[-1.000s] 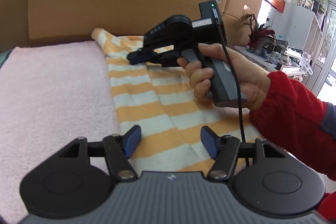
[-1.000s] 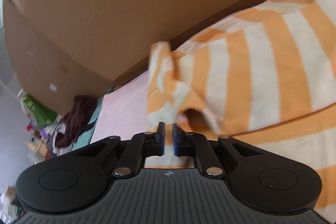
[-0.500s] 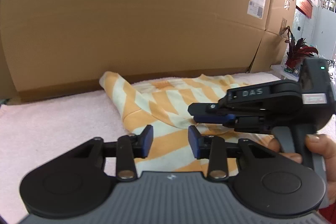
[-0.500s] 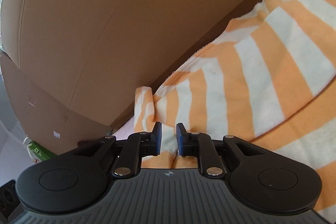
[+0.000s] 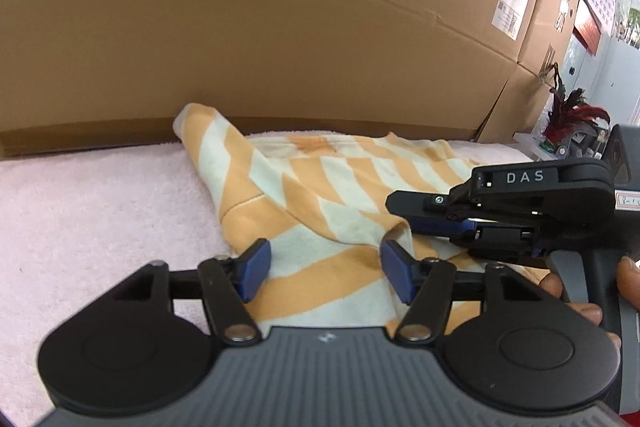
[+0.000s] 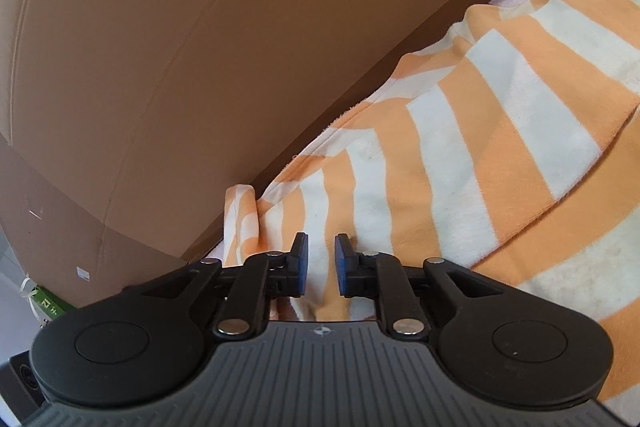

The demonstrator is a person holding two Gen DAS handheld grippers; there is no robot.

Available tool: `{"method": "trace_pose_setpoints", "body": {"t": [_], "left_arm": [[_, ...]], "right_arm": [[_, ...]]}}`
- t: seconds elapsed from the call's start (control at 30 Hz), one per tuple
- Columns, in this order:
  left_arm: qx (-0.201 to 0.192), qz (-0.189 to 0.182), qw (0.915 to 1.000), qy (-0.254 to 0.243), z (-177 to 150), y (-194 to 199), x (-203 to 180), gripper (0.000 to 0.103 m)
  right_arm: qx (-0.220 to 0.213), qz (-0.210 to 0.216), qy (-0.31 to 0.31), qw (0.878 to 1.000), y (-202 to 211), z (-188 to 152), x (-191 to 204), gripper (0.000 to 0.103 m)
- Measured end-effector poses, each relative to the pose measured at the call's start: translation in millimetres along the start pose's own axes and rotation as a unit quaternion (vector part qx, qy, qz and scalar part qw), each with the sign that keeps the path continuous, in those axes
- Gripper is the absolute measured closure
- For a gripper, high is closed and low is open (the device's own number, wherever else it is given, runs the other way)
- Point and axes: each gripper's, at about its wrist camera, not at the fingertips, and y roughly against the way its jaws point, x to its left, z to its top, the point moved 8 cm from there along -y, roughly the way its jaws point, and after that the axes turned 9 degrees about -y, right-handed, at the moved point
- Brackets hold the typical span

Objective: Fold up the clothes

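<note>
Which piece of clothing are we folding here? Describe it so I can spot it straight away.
Start from the big cardboard box wall at the back; at its foot lies a pink towel surface. On that towel lies the orange-and-white striped garment, one end raised in a point against the cardboard. It is the only striped, brightly coloured cloth there.

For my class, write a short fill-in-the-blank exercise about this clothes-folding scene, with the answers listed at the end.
1. The striped garment has white and ____ stripes.
2. The garment lies on a fluffy ____ towel.
3. Behind the towel stands a large ____ box.
4. The left gripper has its jaws ____, one on each side of a garment edge.

Answers: orange; pink; cardboard; open
</note>
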Motion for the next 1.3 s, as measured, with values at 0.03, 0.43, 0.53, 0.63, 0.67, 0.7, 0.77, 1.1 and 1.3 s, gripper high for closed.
{"method": "trace_pose_setpoints", "body": {"t": [0.03,0.43,0.53,0.63,0.67,0.7,0.77,1.1,1.3], "left_arm": [[0.000,-0.006,0.9999,0.012,0,-1,3,0.036],[0.003,-0.016,0.9999,0.004,1,-4,-6,0.021],[0.003,-0.016,0.9999,0.002,1,-5,-8,0.017],[0.002,-0.019,0.9998,0.005,0,-3,-5,0.012],[0.002,-0.019,0.9998,0.005,0,-3,-5,0.012],[0.002,-0.019,0.9998,0.005,0,-3,-5,0.012],[0.001,-0.020,0.9998,0.006,0,-3,-5,0.011],[-0.003,-0.024,0.9996,0.011,0,-1,-3,0.012],[-0.003,-0.026,0.9995,0.014,0,-1,-2,0.012]], "right_arm": [[0.005,0.000,0.000,1.000,2,2,1,0.081],[-0.242,-0.123,-0.140,0.952,176,115,-115,0.062],[-0.231,-0.120,-0.165,0.951,168,122,-130,0.064],[-0.226,-0.104,-0.161,0.955,155,134,-125,0.064],[-0.224,-0.102,-0.156,0.957,150,138,-123,0.063],[-0.223,-0.108,-0.148,0.958,146,140,-120,0.063],[-0.224,-0.112,-0.132,0.959,138,145,-115,0.063],[-0.248,-0.102,-0.073,0.961,124,157,-118,0.096],[-0.325,-0.053,-0.075,0.941,160,165,-110,0.096]]}}
